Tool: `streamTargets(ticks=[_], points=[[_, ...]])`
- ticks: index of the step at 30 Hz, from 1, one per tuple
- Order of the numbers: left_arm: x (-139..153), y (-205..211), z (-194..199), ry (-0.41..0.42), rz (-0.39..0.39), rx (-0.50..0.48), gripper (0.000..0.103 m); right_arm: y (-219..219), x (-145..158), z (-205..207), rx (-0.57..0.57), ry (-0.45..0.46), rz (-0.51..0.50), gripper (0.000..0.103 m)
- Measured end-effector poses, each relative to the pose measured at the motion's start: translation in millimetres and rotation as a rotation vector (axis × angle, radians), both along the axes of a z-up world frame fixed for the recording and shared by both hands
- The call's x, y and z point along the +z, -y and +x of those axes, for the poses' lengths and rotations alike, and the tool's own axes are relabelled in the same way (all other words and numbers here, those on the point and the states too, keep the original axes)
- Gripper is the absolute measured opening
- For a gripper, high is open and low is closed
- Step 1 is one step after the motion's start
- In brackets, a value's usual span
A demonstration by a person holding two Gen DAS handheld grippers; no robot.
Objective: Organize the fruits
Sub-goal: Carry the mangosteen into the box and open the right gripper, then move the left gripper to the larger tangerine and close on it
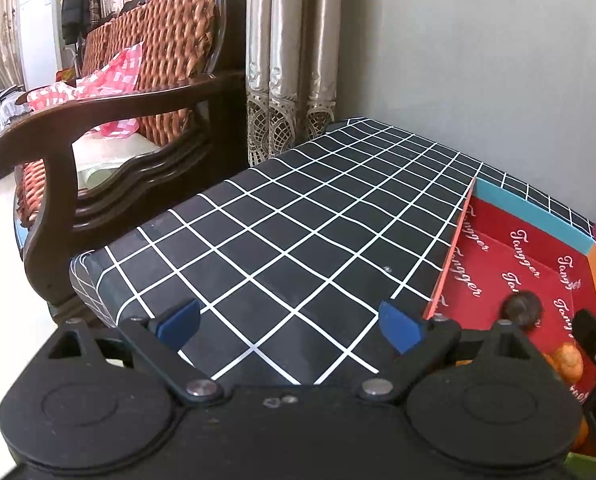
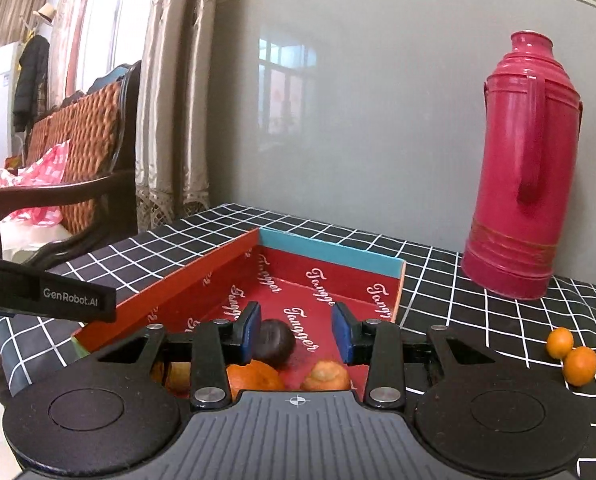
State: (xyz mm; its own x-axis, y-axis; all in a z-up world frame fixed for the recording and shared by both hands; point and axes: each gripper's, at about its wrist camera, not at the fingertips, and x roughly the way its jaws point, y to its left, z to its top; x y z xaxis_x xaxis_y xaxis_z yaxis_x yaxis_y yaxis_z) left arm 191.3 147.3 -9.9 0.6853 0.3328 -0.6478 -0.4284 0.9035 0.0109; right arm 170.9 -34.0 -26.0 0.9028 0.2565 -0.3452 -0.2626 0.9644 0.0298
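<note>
A red box (image 2: pixel 298 286) printed "Tangger" with a blue far wall lies on the black grid tablecloth (image 2: pixel 478 320). Inside it are a dark round fruit (image 2: pixel 276 342) and several oranges (image 2: pixel 254 376). My right gripper (image 2: pixel 296 332) is open above the box's near end, with the dark fruit just beside its left pad. Two small oranges (image 2: pixel 572 356) lie on the cloth to the right of the box. My left gripper (image 1: pixel 290 322) is open and empty over the cloth, left of the box (image 1: pixel 510 248). The dark fruit (image 1: pixel 520 308) and an orange (image 1: pixel 568 362) show there too.
A tall pink thermos (image 2: pixel 518 168) stands at the back right against the grey wall. A dark wooden armchair (image 1: pixel 110 152) with a woven cushion stands beyond the table's left edge. Curtains (image 1: pixel 290 60) hang behind the table's far left corner.
</note>
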Motion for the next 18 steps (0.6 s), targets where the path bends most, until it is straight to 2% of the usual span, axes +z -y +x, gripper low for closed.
streamTargets(ticks=[6, 7, 8, 9, 10, 18], points=[[0.3, -1.7, 0.7, 0.002, -0.001, 0.006, 0.090, 12.0, 6.7, -2.1, -0.058, 0.026, 0.023, 0.041], [0.6, -1.5, 0.4, 0.005, 0.001, 0.005, 0.090, 15.3, 8.5, -3.2, -0.076, 0.034, 0.029, 0.055], [0.9, -1.0, 0.1, 0.007, 0.003, 0.005, 0.090, 18.4, 9.8, -4.2, -0.092, 0.042, 0.032, 0.078], [1.2, -0.3, -0.2, 0.010, 0.006, 0.005, 0.090, 22.5, 11.8, -6.2, -0.115, 0.058, 0.033, 0.090], [1.7, 0.2, -0.3, 0.012, 0.009, 0.004, 0.090, 25.5, 13.1, -9.2, -0.139, 0.081, 0.033, 0.096], [5.8, 13.0, -3.8, 0.038, 0.038, -0.012, 0.090, 40.3, 18.7, -25.6, -0.249, 0.161, -0.030, 0.103]])
